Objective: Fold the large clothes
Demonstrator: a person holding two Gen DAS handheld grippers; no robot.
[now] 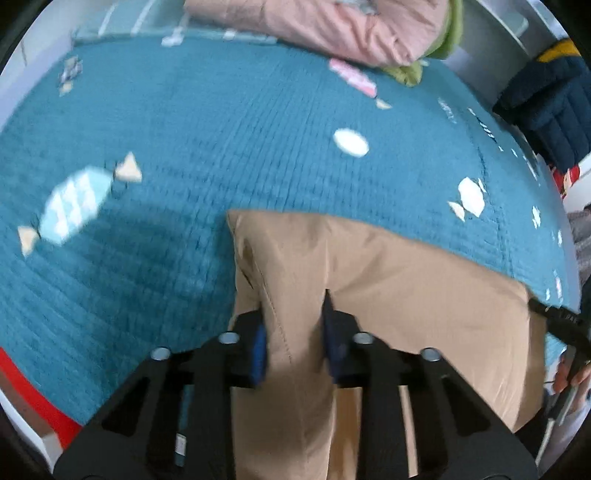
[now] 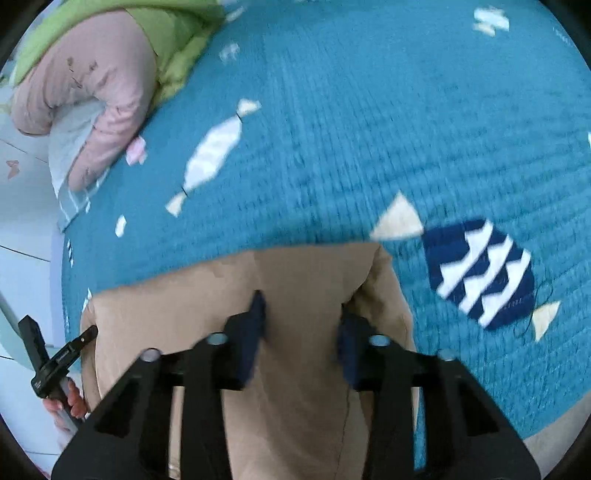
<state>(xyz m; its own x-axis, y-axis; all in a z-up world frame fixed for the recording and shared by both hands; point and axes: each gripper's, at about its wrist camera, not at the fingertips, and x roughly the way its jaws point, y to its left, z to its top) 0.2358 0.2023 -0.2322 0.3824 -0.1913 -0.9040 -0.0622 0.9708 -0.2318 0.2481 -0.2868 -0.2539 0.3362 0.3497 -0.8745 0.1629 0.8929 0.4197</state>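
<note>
A tan garment [image 1: 406,288] lies on a teal blanket [image 1: 221,129] printed with candy shapes. In the left wrist view its left edge bunches up between the blue pads, and my left gripper [image 1: 293,306] is shut on that fold. The right wrist view shows the same tan garment [image 2: 177,306] with its right edge drawn up between the pads, my right gripper [image 2: 301,306] shut on it. The cloth between the two grips stretches flat across the teal blanket [image 2: 369,110].
A pink quilted cover [image 1: 332,22] over a green one [image 1: 406,72] is piled at the blanket's far edge. Dark navy clothing [image 1: 554,103] hangs at the right. A hand [image 2: 70,402] holds a black handle at the lower left of the right wrist view.
</note>
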